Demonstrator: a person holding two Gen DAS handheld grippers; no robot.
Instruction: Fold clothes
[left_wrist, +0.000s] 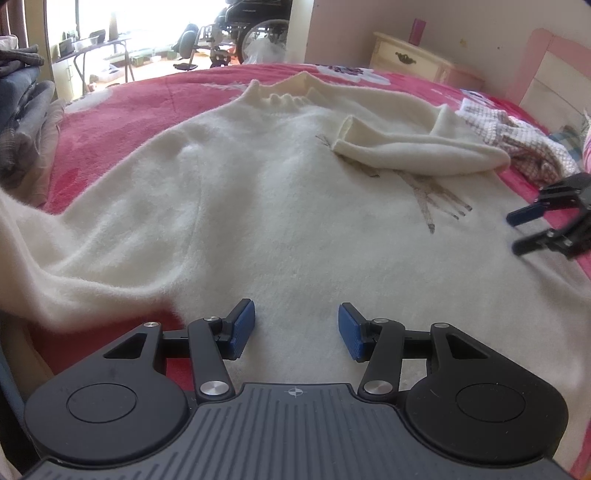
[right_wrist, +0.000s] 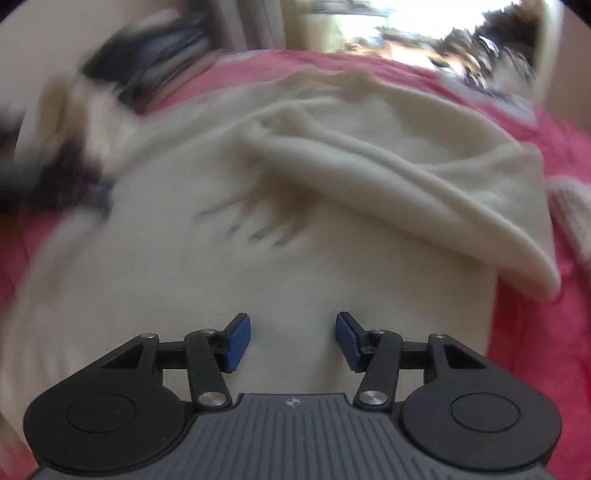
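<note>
Sweater (left_wrist: 258, 192) is laid flat on bed (left_wrist: 110, 99), neck away. One sleeve (left_wrist: 417, 151) is folded in; other sleeve (left_wrist: 74, 258) is trailed nearer L tool (left_wrist: 296, 329). L and R tool (right_wrist: 293, 341) are held half-open, nothing gripped.

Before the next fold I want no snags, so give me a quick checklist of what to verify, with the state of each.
1. Sweater lies flat on the bed, front up: ok.
2. One sleeve already folded across the chest: ok.
3. Other sleeve folded in: not ok, it trails off toward the bed's edge.
4. Left gripper open and empty over the hem: ok.
5. Right gripper open and empty: ok, nothing between the pads.
6. Checked cloth clear of the sweater: cannot tell, it lies right beside the folded sleeve.
</note>
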